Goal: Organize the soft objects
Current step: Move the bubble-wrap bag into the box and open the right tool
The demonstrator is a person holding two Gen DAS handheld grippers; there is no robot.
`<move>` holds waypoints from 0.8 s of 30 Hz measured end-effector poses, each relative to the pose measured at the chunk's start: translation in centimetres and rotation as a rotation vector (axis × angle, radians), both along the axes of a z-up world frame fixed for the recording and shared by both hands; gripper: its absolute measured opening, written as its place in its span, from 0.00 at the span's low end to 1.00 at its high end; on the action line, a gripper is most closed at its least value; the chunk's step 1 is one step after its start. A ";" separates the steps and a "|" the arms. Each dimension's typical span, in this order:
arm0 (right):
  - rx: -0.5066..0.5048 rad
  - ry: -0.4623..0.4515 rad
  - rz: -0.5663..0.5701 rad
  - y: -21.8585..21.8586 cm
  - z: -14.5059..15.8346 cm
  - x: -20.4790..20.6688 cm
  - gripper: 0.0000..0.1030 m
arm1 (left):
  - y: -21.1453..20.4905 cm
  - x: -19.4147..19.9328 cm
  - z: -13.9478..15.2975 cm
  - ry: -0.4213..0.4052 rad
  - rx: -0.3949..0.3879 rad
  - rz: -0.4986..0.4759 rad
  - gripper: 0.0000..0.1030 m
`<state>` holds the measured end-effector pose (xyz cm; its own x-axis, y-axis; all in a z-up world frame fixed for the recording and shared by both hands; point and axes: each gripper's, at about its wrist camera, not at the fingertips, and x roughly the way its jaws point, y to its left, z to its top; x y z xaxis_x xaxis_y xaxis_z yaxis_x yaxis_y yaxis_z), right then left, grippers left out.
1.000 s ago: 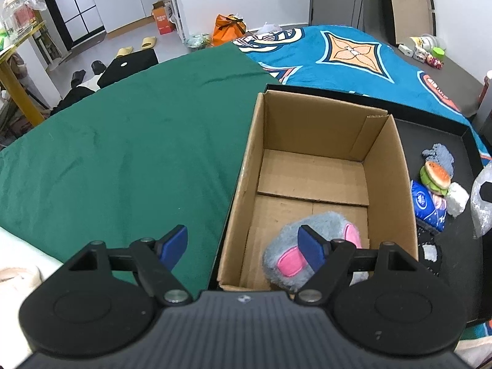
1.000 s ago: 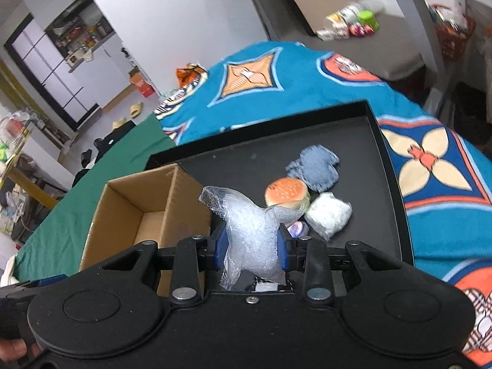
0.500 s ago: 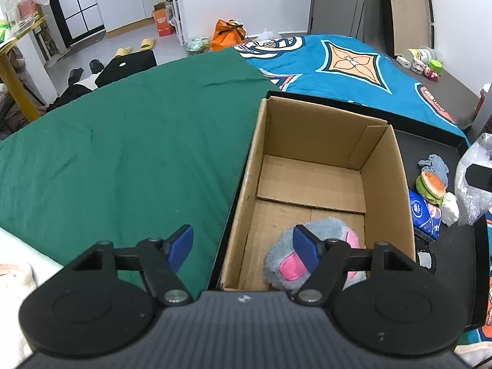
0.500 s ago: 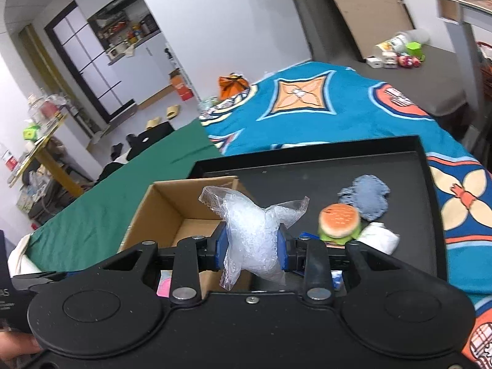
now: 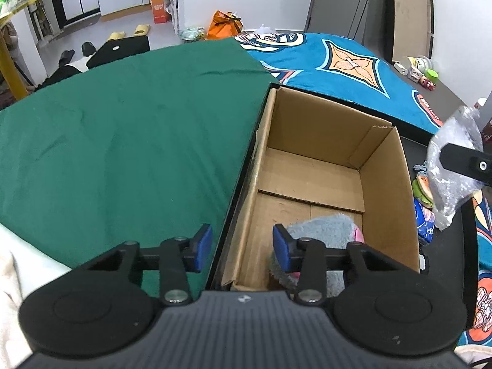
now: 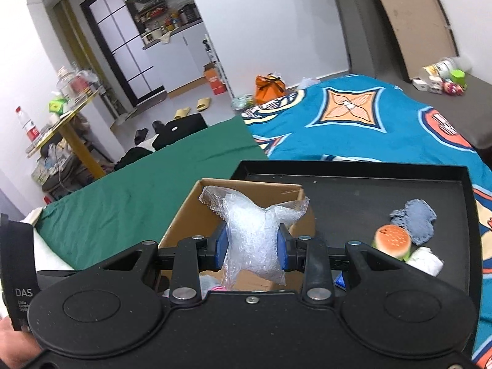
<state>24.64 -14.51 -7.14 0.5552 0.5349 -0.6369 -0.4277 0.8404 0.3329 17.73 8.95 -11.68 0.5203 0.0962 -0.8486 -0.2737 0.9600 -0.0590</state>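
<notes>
One soft thing is already put away: the grey plush toy with pink patches (image 5: 323, 230) lies on the floor of the open brown cardboard box (image 5: 384, 184), at the end of the box nearest my left gripper (image 5: 243, 244). That gripper has just been narrowing its jaws, yet nothing sits between the blue pads; they stand apart, one pad over the green cloth (image 5: 123, 138) outside the box wall, the other over the plush, so I count this hand as let go and empty.

My right gripper (image 6: 252, 246) is clenched on a crinkled clear plastic bag of bubble wrap (image 6: 250, 233), squeezed at its waist between both pads. The bag hangs just ahead of me above the near end of the box, so I judge this second item is on its way in but not yet dropped.

Still left, off to the right of my right gripper on the shallow black tray (image 6: 353, 203): a squishy hamburger toy (image 6: 392, 241), a blue-grey knitted cloth piece (image 6: 413, 221) just behind it, a white crumpled soft lump (image 6: 426, 259) touching the burger's near side, and a blue printed packet (image 5: 424, 218) beside the box wall, mostly hidden. By my reckoning the job is under halfway: one in, one in hand, about four waiting.
</notes>
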 end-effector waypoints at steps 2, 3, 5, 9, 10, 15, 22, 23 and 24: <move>-0.008 -0.007 0.014 0.6 0.1 -0.2 0.31 | 0.2 0.0 -0.3 0.002 -0.012 -0.005 0.34; -0.008 -0.011 0.020 0.9 0.1 -0.3 0.31 | 0.2 0.0 -0.5 0.003 -0.020 -0.007 0.33; -0.017 -0.015 0.034 1.5 0.0 -0.4 0.31 | 0.4 0.0 -0.8 0.004 -0.033 -0.007 0.30; -0.029 -0.018 0.055 2.9 -0.3 -0.6 0.31 | 0.6 0.0 -1.3 0.004 -0.055 -0.011 0.25; -0.027 -0.016 0.055 3.2 -0.3 -0.5 0.31 | 0.8 0.0 -1.4 0.005 -0.062 -0.009 0.24; -0.025 -0.016 0.092 5.9 -0.6 -0.7 0.32 | 1.5 -0.2 -1.4 -0.001 -0.098 -0.006 0.23; -0.005 0.034 0.140 8.0 -1.1 -1.2 0.58 | 2.2 -0.3 -1.6 0.000 -0.116 -0.001 0.23; -0.005 0.033 0.139 7.9 -1.0 -1.4 0.58 | 2.2 -0.3 -1.6 0.001 -0.119 0.000 0.23; -0.016 0.033 0.134 7.8 -1.0 -1.4 0.58 | 2.2 -0.2 -1.7 0.002 -0.120 0.001 0.23</move>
